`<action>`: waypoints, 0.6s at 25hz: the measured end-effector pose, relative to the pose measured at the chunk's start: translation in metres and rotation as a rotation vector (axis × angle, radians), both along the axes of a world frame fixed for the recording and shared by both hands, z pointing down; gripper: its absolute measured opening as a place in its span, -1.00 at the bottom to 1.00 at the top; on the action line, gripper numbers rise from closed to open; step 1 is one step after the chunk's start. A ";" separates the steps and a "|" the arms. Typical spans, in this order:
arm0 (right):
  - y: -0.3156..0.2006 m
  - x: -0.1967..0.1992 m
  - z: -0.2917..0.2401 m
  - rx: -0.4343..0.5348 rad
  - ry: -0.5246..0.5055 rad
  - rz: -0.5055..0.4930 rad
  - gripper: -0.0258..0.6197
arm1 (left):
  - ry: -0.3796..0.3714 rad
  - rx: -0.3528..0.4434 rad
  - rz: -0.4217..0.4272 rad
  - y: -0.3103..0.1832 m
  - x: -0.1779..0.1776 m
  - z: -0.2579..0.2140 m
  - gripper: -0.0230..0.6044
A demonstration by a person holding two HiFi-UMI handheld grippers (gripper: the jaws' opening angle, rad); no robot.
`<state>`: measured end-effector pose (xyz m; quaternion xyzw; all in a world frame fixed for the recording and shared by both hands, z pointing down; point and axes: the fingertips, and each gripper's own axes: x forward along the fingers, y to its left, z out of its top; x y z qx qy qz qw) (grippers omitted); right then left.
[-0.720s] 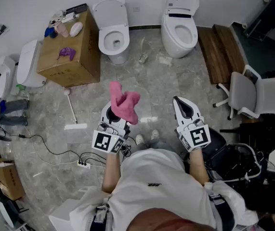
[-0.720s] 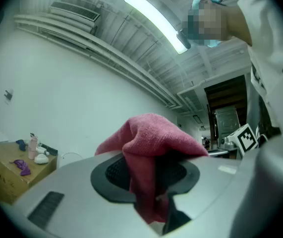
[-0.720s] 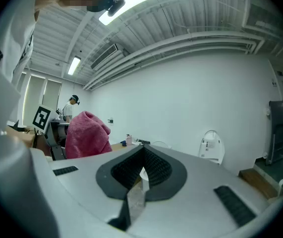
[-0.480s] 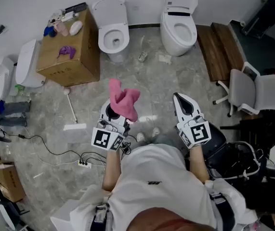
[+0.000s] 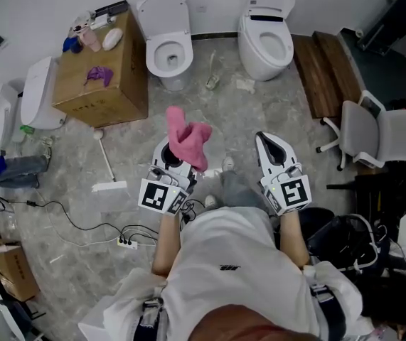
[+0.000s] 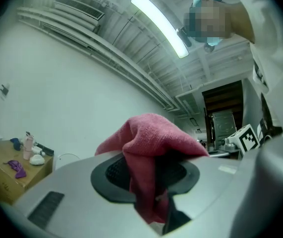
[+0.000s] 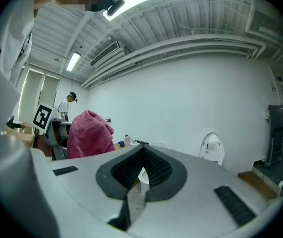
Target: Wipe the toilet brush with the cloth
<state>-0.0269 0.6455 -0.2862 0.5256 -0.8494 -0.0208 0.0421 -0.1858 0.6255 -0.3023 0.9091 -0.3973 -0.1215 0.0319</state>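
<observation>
A pink cloth (image 5: 188,142) bunches up out of my left gripper (image 5: 172,159), whose jaws are shut on its lower folds. In the left gripper view the cloth (image 6: 148,138) fills the gap between the pads of the left gripper (image 6: 151,187). My right gripper (image 5: 265,146) is held level beside it, shut and empty; in its own view the right gripper (image 7: 140,175) has its pads meeting, with the cloth (image 7: 89,133) off to the left. A white long-handled tool (image 5: 106,162) lies on the floor to the left. A small brush-like item (image 5: 210,82) lies between the toilets, too small to identify.
Two white toilets (image 5: 168,45) (image 5: 265,38) stand against the far wall. A cardboard box (image 5: 103,84) with small items is at the left, with loose toilet parts (image 5: 35,94) beyond it. Wooden planks (image 5: 323,77) and an office chair (image 5: 373,137) are at the right. Cables and a power strip (image 5: 124,241) lie at the lower left.
The person has stepped forward, and a foot now shows between the grippers. Both grippers ride slightly further ahead. The cloth stays in the left gripper and the right stays shut.
</observation>
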 end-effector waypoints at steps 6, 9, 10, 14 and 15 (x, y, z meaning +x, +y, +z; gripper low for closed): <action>-0.048 0.005 0.008 -0.008 -0.010 -0.016 -0.94 | -0.011 -0.016 -0.001 -0.043 0.009 0.006 -0.52; -0.081 0.014 0.010 -0.020 -0.026 -0.025 -0.94 | -0.027 -0.028 -0.008 -0.073 0.018 0.008 -0.52; -0.094 0.018 0.010 -0.026 -0.030 -0.028 -0.94 | -0.031 -0.034 -0.012 -0.084 0.021 0.008 -0.52; -0.146 0.034 0.008 -0.049 -0.043 -0.049 -0.94 | -0.044 -0.058 -0.029 -0.130 0.035 0.006 -0.52; -0.160 0.038 0.008 -0.054 -0.045 -0.056 -0.94 | -0.048 -0.062 -0.036 -0.142 0.040 0.006 -0.52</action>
